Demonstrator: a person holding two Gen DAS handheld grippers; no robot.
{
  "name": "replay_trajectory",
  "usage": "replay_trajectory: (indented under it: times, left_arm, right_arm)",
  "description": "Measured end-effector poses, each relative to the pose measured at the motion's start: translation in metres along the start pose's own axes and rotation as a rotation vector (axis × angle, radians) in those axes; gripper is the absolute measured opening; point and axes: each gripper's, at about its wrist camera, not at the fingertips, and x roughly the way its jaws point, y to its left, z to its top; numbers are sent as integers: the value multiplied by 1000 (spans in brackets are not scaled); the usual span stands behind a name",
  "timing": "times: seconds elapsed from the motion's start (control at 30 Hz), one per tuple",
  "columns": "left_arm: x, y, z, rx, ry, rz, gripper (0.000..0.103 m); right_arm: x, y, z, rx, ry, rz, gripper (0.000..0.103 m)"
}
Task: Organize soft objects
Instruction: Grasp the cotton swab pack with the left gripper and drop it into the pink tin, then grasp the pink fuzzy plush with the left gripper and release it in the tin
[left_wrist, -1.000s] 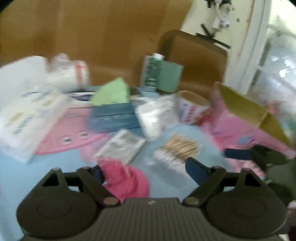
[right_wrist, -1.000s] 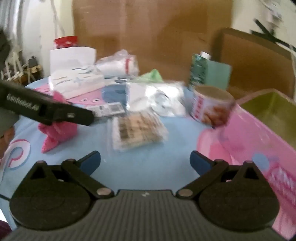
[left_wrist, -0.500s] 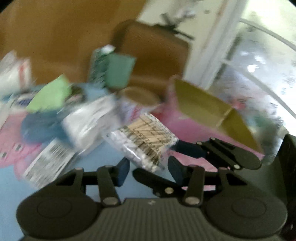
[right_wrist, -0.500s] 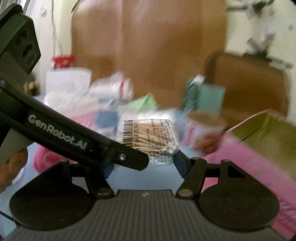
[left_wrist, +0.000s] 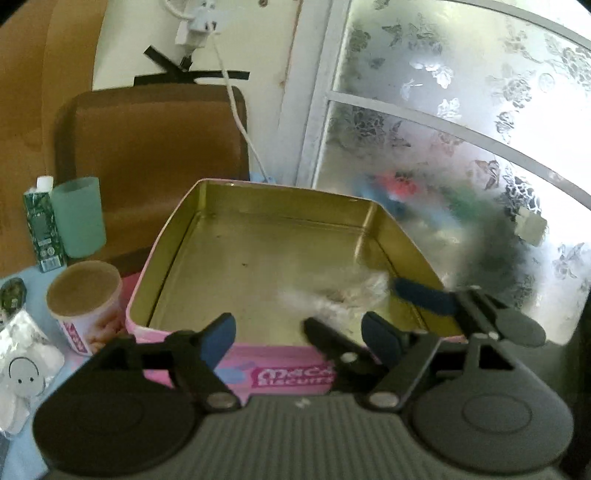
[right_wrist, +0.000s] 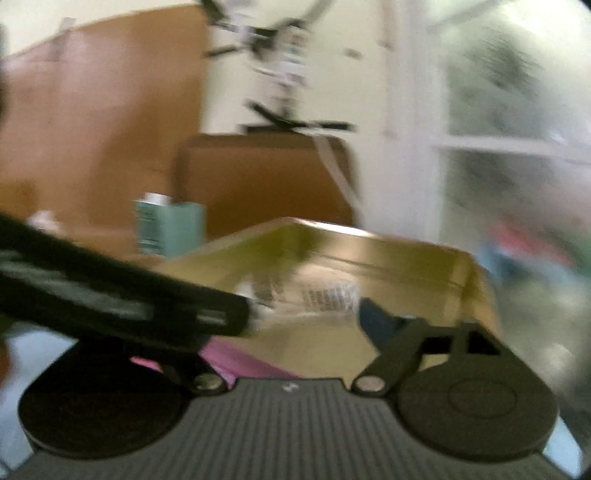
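Note:
A pink biscuit tin (left_wrist: 288, 369) with a gold inside stands open in front of both grippers; it also shows in the right wrist view (right_wrist: 369, 251). A clear packet of cotton swabs (left_wrist: 347, 291) is blurred over the tin's right side, between the right gripper's fingers; in the right wrist view the packet (right_wrist: 328, 295) shows a barcode. My right gripper (right_wrist: 306, 314) is shut on the packet. My left gripper (left_wrist: 299, 336) is open and empty at the tin's near wall. The left gripper's body crosses the right wrist view at the left.
A paper cup (left_wrist: 86, 295) stands left of the tin. A clear bag with a smiley face (left_wrist: 26, 373) lies at the far left. A green carton (left_wrist: 40, 225) and a teal cup (left_wrist: 79, 216) stand behind. A brown chair back (left_wrist: 155, 158) and a frosted window (left_wrist: 461, 129) lie beyond.
Both grippers swung right from the cluttered table to the tin. The right gripper closed on the swab packet and carried it over the tin. The left gripper opened wider.

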Motion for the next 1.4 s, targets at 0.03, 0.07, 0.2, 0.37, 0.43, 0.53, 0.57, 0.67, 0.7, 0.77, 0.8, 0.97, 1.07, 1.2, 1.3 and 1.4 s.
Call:
replay_trajectory:
  times: [0.03,0.07,0.2,0.37,0.43,0.53,0.57,0.67,0.7,0.77,0.8,0.97,1.07,1.2,1.3,1.4]
  left_arm:
    - [-6,-2,-1,5,-12,-12,81]
    - [-16,-1,-6,12,-29,-12,82]
    - [-70,9,-25,42,-130,48,84]
    - [-155,57,-53,-16,-229,153,91]
    - [-185,80,-70,-65,-236,194,91]
    - [-218,122,-100,-177,-210,285,85]
    - [-227,137,-110,-229,-195,302,80]
    - [-235,174,-133,-401,-152,271,71]
    - [-234,182,-138,-442,-141,246,70]
    - [-227,191,-145,-478,-124,215,66]
    - [-220,193,-147,-484,-111,204,63]
    - [-182,191,-147,-500,-47,149,43]
    - [-177,170,-144,-431,-47,150,42]
    - [-153,142,-107,-320,-63,106,42]
    - [-125,115,-70,-219,-78,62,42]
    - [-88,85,-32,-129,-84,-5,40]
  right_arm:
    - [-1,-2,-3,7,-14,-4,103]
    - [-6,-4,-6,12,-36,12,103]
    - [-30,22,-11,-29,-138,114,103]
    - [-42,79,-5,-76,-71,495,103]
    - [-45,113,-8,-128,-12,616,103]
    - [-41,165,-15,-254,62,723,96]
    - [-40,178,-18,-294,79,732,94]
    - [-31,214,-25,-374,138,758,87]
    - [-28,222,-27,-382,162,765,86]
    - [-21,235,-31,-390,208,768,80]
    - [-16,240,-32,-389,231,769,77]
    - [-17,240,-45,-354,274,785,49]
    - [-25,229,-45,-354,223,717,47]
    - [-30,195,-36,-296,128,597,47]
    - [-28,157,-22,-226,47,480,47]
    - [-16,114,-7,-125,-10,362,46]
